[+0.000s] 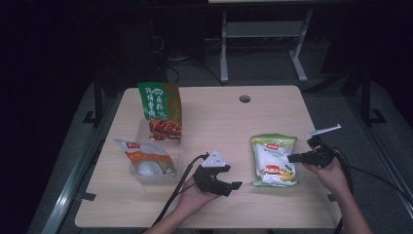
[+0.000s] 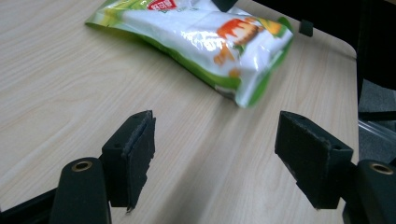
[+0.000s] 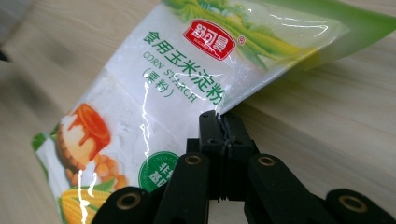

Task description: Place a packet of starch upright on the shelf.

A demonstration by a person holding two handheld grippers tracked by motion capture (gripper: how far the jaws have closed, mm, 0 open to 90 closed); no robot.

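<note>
Two grippers flank the corn starch bag [image 1: 273,160], which lies flat on the table [image 1: 219,122] in the high view, well to the right of the clear bin [image 1: 156,170]; the right gripper [image 1: 292,158] sits at the bag's right edge, the left gripper [image 1: 234,185] just left of it. From the left gripper view its jaws stand wide apart, empty, short of the bag [image 2: 205,42]. From the right gripper view the jaws are pinched together on the bag's side seam [image 3: 219,109] (glossy, slippery film over loose powder), so it will likely sag; the flat sealed edges seem the best hold.
</note>
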